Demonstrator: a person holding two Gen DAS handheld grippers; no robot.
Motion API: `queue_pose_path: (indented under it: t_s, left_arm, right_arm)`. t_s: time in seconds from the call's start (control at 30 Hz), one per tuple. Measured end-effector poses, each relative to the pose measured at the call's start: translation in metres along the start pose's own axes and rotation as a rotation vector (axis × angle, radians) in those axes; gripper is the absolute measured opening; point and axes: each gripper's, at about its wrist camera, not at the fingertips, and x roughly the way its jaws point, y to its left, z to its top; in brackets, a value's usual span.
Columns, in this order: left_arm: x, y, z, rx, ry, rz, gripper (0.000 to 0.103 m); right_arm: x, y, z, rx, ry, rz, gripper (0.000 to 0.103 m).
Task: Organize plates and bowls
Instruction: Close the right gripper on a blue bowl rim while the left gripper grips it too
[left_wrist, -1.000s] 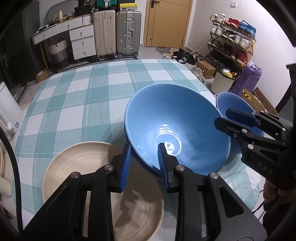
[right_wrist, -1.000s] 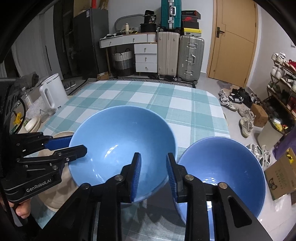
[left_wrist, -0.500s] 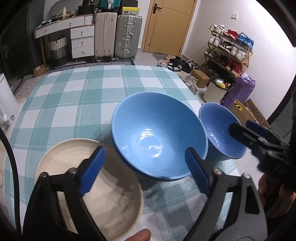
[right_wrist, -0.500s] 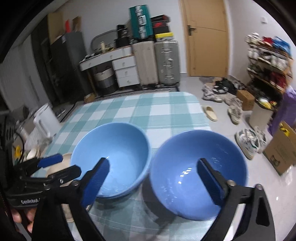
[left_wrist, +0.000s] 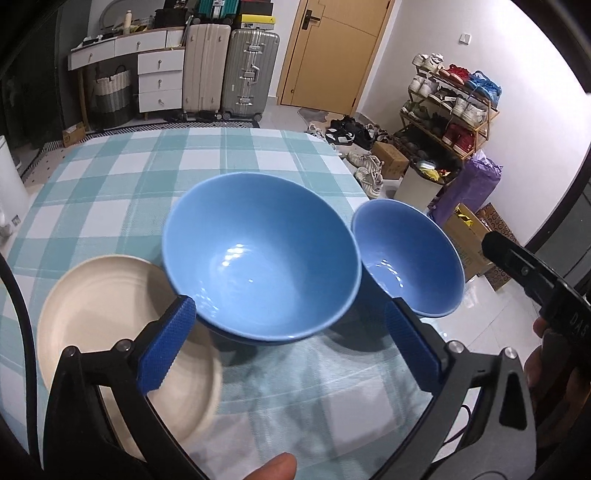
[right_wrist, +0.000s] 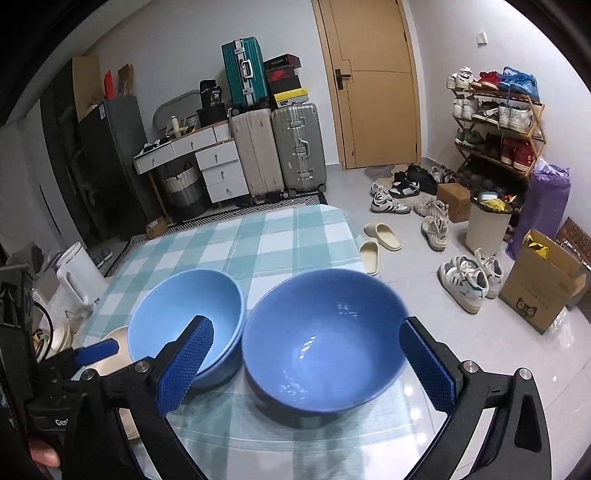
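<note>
Scene: a table under a green-and-white checked tablecloth (left_wrist: 122, 184), bearing three pieces of crockery in a row along its near edge.
Left gripper (left_wrist: 288, 343): jaws have just been opening and now stand at full spread; nothing is between the pads, which hang above the cloth on the near side of the big bowl.
Right gripper (right_wrist: 306, 369): jaws spread wide and empty; the pads flank the nearest bowl without touching it.
Stacked blue bowls (left_wrist: 258, 254): centre of the row; a second blue rim shows beneath the upper bowl, so it appears to sit nested in another.
Single blue bowl (right_wrist: 321, 339): right of the stack, just beside it, near the table's right edge.
Cream plate (left_wrist: 110, 314): left of the stack, its right rim passing under the stack's overhang; whether they touch cannot be told.
Step in hand (judged): a bowl has been released onto the stack; both grippers stand free.
Next move (judged): the single blue bowl likely joins the stack, calling for a pinch on its rim, a lift clear of the stack's edge, and a centred lowering.
</note>
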Motion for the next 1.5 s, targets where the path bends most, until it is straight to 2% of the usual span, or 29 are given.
queue_pose_path:
  t_s: [0.1,0.3,0.4,0.47,0.53,0.6,0.63,0.7,0.73,0.8,0.93,1.1,1.33,1.5]
  left_arm:
    - [0.003,-0.014,-0.004,0.005,0.022,-0.018,0.102]
    - [0.001,-0.041,-0.01,0.005,0.032,-0.048,0.102]
    - [0.001,-0.054,-0.012,0.007,0.036,-0.058,0.102]
    - [0.002,-0.06,-0.012,0.007,0.047,-0.083,0.098]
    - [0.006,-0.065,-0.011,0.004,0.064,-0.102,0.087]
    - [0.008,-0.072,-0.012,0.001,0.083,-0.13,0.082]
    - [0.011,-0.075,-0.012,-0.006,0.095,-0.153,0.078]
    - [0.015,-0.08,-0.012,-0.017,0.113,-0.186,0.068]
    - [0.017,-0.082,-0.012,-0.019,0.117,-0.195,0.067]
    - [0.022,-0.088,-0.013,-0.02,0.124,-0.197,0.066]
    - [0.033,-0.098,-0.013,-0.023,0.148,-0.197,0.058]
    - [0.045,-0.102,-0.011,-0.024,0.15,-0.182,0.057]
    - [0.065,-0.096,-0.007,-0.044,0.161,-0.163,0.057]
    - [0.079,-0.095,-0.005,-0.033,0.168,-0.165,0.049]
  right_arm:
    - [-0.003,-0.014,0.0,0.023,0.016,-0.022,0.102]
    - [-0.003,-0.029,-0.001,0.04,0.03,0.022,0.102]
    - [0.002,-0.041,-0.002,0.064,0.048,0.011,0.102]
    - [0.004,-0.05,-0.003,0.083,0.052,0.02,0.102]
    - [0.003,-0.06,-0.004,0.112,0.041,0.045,0.102]
    - [0.005,-0.073,-0.007,0.132,0.046,0.046,0.102]
    - [0.007,-0.077,-0.009,0.14,0.053,0.043,0.1]
    - [0.013,-0.09,-0.011,0.172,0.074,0.039,0.087]
    - [0.015,-0.093,-0.012,0.183,0.084,0.037,0.079]
    - [0.022,-0.098,-0.015,0.19,0.104,0.02,0.079]
    - [0.029,-0.101,-0.018,0.186,0.12,0.036,0.079]
    - [0.038,-0.1,-0.021,0.183,0.125,0.067,0.074]
    - [0.052,-0.098,-0.025,0.181,0.137,0.054,0.051]
    - [0.064,-0.101,-0.028,0.198,0.144,0.037,0.042]
